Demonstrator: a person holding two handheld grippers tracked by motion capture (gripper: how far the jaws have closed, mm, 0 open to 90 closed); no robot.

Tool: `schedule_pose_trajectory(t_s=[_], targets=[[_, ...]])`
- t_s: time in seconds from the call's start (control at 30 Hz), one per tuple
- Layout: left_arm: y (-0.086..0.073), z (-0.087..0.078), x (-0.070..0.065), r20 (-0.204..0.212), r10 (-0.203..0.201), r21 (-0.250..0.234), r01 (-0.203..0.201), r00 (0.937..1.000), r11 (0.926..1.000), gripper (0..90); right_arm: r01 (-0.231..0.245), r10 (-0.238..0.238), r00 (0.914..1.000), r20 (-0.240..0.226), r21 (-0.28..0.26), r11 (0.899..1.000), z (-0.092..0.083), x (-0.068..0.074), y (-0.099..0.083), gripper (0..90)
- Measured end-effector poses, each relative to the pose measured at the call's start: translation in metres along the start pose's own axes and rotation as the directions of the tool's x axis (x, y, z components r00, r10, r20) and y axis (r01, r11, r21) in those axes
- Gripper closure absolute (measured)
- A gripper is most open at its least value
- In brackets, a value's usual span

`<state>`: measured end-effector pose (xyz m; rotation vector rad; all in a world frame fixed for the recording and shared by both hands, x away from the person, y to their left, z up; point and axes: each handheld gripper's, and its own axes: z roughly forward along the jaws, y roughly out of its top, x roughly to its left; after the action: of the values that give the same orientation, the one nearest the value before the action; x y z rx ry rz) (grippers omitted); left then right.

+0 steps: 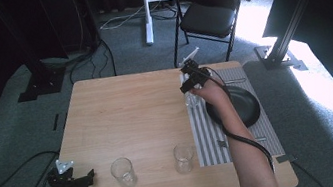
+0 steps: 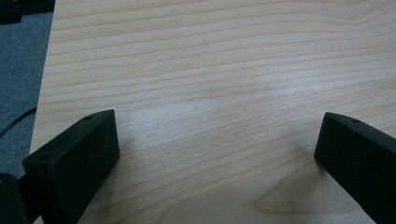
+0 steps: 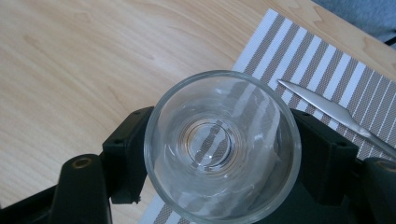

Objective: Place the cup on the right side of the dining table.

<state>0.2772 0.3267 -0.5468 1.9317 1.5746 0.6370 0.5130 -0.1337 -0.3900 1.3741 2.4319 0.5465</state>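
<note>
Squarely between right tool [image 3: 219,154] jaws — glass [image 3: 222,147]

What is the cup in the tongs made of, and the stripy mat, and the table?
The cup looks like clear, shiny glass: the mat's stripes show right through its bottom. The mat seems to be woven fabric or vinyl, matte, with a fine mesh texture in its brown stripes. The table looks like pale wood or a wood-look laminate, smooth, with wavy grain lines.

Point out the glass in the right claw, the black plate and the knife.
Glass [image 3: 222,149]: right gripper view, its clear base, between the jaws.
Black plate [image 1: 247,103]: high view, bare right part of its surface.
Knife [image 3: 327,108]: right gripper view, middle of the blade.
</note>
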Motion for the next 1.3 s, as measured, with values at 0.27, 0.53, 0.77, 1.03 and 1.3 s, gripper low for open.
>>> schedule_pose_trajectory(t_s=[0.27,0.53,0.77,1.03,1.3], targets=[[0.000,0.000,0.000,-0.002,-0.004,-0.001,0.004,1.0000,1.0000,0.3,-0.049,0.048,0.9975,0.053,0.011,0.999,0.010,-0.018,0.014,27.9],[0.000,0.000,0.000,-0.002,-0.003,0.000,0.003,1.0000,1.0000,0.3,-0.112,0.109,0.9903,0.085,0.024,0.993,0.023,-0.035,0.022,27.9],[0.000,0.000,0.000,-0.002,-0.004,-0.001,0.004,1.0000,1.0000,0.3,-0.172,0.168,0.9809,0.098,0.032,0.985,0.038,-0.050,0.023,27.9],[0.000,0.000,0.000,-0.002,-0.003,0.000,0.003,1.0000,1.0000,0.3,-0.186,0.179,0.9790,0.097,0.065,0.980,0.054,-0.054,0.025,27.8],[0.000,0.000,0.000,-0.002,-0.003,0.000,0.003,1.0000,1.0000,0.3,-0.224,0.219,0.9722,0.082,0.056,0.973,0.061,-0.059,0.021,27.7]])
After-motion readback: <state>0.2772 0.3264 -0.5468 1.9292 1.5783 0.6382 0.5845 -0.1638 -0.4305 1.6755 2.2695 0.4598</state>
